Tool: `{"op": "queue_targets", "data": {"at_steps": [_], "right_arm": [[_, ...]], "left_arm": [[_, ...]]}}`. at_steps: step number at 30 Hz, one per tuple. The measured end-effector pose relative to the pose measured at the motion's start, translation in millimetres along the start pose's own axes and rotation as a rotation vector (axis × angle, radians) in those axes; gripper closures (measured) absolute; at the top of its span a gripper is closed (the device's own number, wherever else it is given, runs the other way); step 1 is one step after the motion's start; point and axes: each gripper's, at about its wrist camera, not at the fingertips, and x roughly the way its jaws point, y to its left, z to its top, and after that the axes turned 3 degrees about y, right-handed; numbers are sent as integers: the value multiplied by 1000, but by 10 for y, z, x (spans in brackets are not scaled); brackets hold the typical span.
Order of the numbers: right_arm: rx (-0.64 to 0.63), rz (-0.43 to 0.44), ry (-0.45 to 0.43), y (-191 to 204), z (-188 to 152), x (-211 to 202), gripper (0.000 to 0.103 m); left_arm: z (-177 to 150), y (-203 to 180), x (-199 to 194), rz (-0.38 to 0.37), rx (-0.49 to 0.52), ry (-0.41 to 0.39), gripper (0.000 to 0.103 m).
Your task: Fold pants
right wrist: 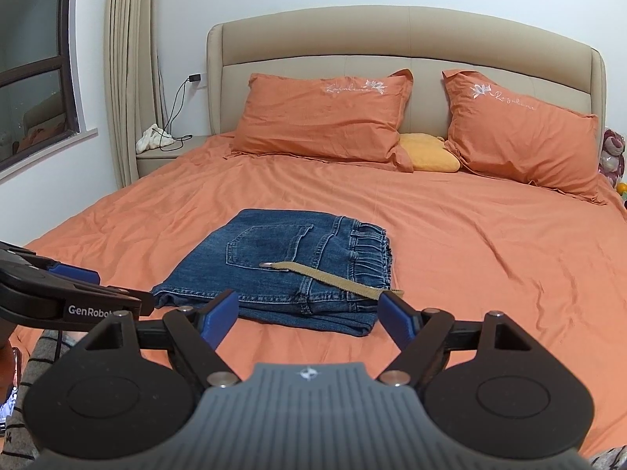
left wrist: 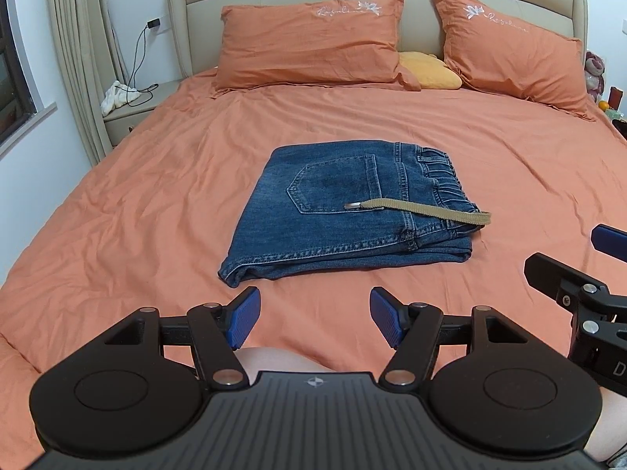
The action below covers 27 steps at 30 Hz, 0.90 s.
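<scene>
Orange-sheeted bed (left wrist: 156, 196) carries blue denim pants (left wrist: 345, 211) folded compact, tan drawstring (left wrist: 423, 209) loose. Left hand-held gripper (left wrist: 313, 319), right hand-held gripper (right wrist: 309, 317) empty, jaws apart. Folding looks finished; next, tuck drawstring.

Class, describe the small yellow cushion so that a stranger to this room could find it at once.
Start at the beige padded headboard of the orange bed. Two orange pillows lean against it. The yellow cushion sits in the gap between them, smaller than either, plain, and the only yellow thing on the bed.
</scene>
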Motion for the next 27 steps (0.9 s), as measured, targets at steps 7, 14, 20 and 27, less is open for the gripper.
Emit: {"op": "queue_targets", "data": {"at_steps": [7,14,20,27], "right_arm": [[2,-1,-1,10,-10,-27,26],[11,-1,5,-7,-16,-37,26],[9,-1,4,2,-13,-49,26],[9,0,1,18,-10,-61,26]], "left_arm": [[2,-6,-17,-4,13,2,28],[-2,-24,-21,-3,12,1,28],[-2,-17,-19,-4,13,1,28],[-3,-31,-28,4,23,-2,28]]}}
